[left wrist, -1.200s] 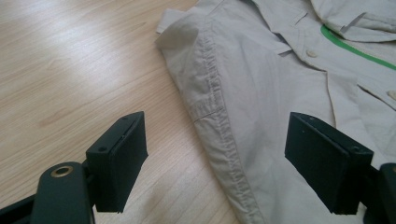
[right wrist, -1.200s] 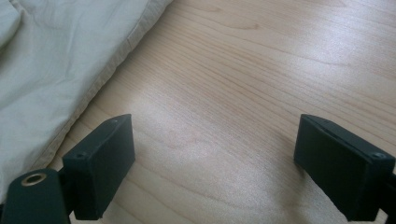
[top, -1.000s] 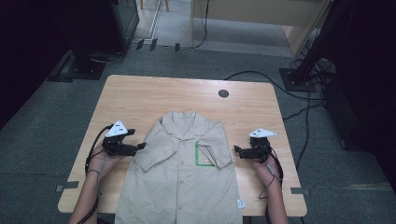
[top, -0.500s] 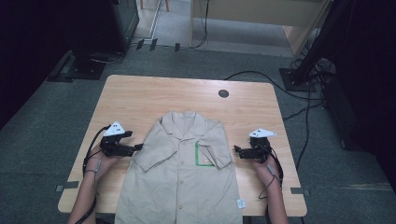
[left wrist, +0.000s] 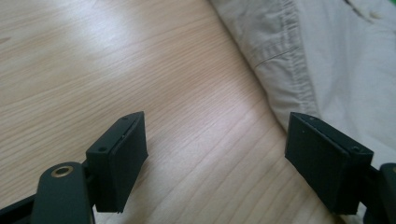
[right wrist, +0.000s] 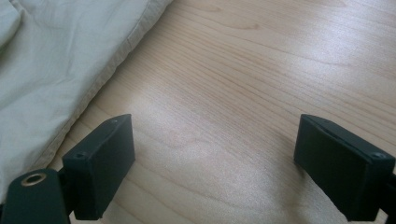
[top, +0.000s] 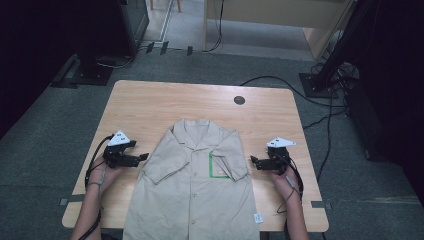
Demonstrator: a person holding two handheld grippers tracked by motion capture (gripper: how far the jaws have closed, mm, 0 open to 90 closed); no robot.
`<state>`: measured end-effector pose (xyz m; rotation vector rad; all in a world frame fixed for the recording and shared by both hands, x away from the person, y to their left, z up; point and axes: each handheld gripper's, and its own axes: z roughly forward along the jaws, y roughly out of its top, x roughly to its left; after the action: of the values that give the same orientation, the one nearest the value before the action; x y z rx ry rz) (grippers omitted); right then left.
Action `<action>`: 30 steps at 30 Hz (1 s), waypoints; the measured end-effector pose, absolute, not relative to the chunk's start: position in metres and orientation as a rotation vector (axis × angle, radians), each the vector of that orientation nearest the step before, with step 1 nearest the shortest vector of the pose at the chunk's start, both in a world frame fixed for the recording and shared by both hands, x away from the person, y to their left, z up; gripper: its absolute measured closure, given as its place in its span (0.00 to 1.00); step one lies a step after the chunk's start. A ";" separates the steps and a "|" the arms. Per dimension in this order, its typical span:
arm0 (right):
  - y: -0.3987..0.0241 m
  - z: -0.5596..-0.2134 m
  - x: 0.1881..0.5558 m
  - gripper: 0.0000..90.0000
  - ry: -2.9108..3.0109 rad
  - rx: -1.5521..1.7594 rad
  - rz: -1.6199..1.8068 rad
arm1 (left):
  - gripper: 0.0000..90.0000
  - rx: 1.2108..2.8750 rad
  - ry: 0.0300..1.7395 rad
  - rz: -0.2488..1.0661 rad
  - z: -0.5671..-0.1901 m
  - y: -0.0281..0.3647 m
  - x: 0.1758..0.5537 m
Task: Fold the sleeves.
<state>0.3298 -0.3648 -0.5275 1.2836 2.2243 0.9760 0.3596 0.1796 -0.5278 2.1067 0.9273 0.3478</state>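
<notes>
— Two grippers, one shirt: where does everything sit?

— The beige shirt (top: 192, 187) lies flat and face up on the wooden counter (top: 175, 102), collar away from the person, its tail reaching the near edge. The left gripper (top: 142, 157) is just beside the folded-in left sleeve (top: 162, 172), jaws spread wide with nothing between them. The right gripper (top: 254, 161) is just beside the other side of the shirt, jaws spread likewise.

— How should the pinch go?

— I'd slide one jaw low along the wood under the stitched sleeve hem (left wrist: 285, 77), then press shut on the seam, not loose cloth. On the right, the same at the side edge (right wrist: 112, 65).

— Room to move?

— Plenty beyond the collar, up to the round grommet (top: 239, 100). The side margins are narrow, and the near edge has no slack, so I'd work away from it.
</notes>
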 end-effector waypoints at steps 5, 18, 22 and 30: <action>-0.365 -0.527 0.330 0.13 2.224 1.285 0.976 | 0.24 2.108 0.946 0.374 -0.528 0.177 0.363; -0.362 -0.526 0.332 0.24 2.192 1.301 0.981 | 0.24 2.137 0.969 0.421 -0.527 0.166 0.370; -0.361 -0.524 0.335 0.28 2.210 1.317 0.958 | 0.24 2.154 0.972 0.413 -0.525 0.164 0.373; -0.362 -0.523 0.339 0.31 2.193 1.328 0.984 | 0.24 2.113 0.935 0.400 -0.519 0.164 0.373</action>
<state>0.3389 -0.3619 -0.5231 1.3281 2.1926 0.9836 0.3733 0.1641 -0.5187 2.1134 0.9352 0.4004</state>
